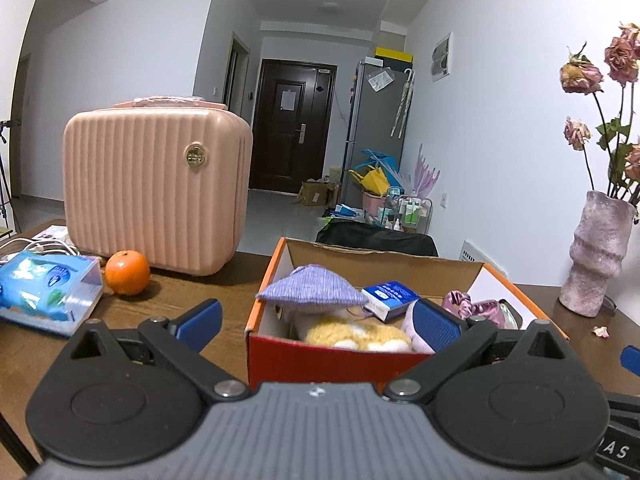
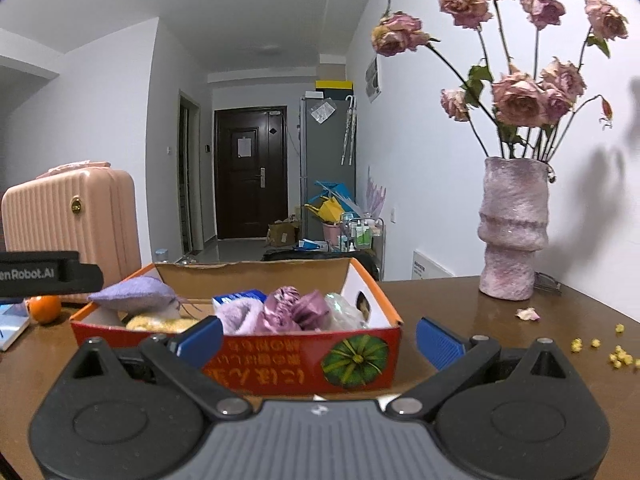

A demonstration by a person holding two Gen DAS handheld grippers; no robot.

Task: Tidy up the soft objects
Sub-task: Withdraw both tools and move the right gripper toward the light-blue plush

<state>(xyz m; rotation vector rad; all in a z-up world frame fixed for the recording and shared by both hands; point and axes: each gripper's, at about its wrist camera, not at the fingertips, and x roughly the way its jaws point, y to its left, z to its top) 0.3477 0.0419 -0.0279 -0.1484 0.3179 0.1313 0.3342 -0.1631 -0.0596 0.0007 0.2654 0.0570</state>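
**Materials and finishes on the table**

The cardboard box (image 2: 280,364) has a glossy printed front and raw brown inner flaps. Inside lie a knitted purple cap (image 1: 314,290), a fluffy yellow plush toy (image 1: 356,336) and shiny pink satin cloth (image 2: 296,312). The wooden table (image 2: 460,308) is polished. The suitcase (image 1: 154,186) is ribbed, smooth plastic; the vase (image 2: 514,232) is rough and matt.

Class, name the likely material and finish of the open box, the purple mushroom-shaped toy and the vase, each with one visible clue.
Box: glossy printed cardboard, with a raw brown torn flap edge. Purple mushroom toy: knitted yarn, fine ribbed stitches, matte. Vase: probably ceramic or plaster with a rough, grainy pink finish; unclear.
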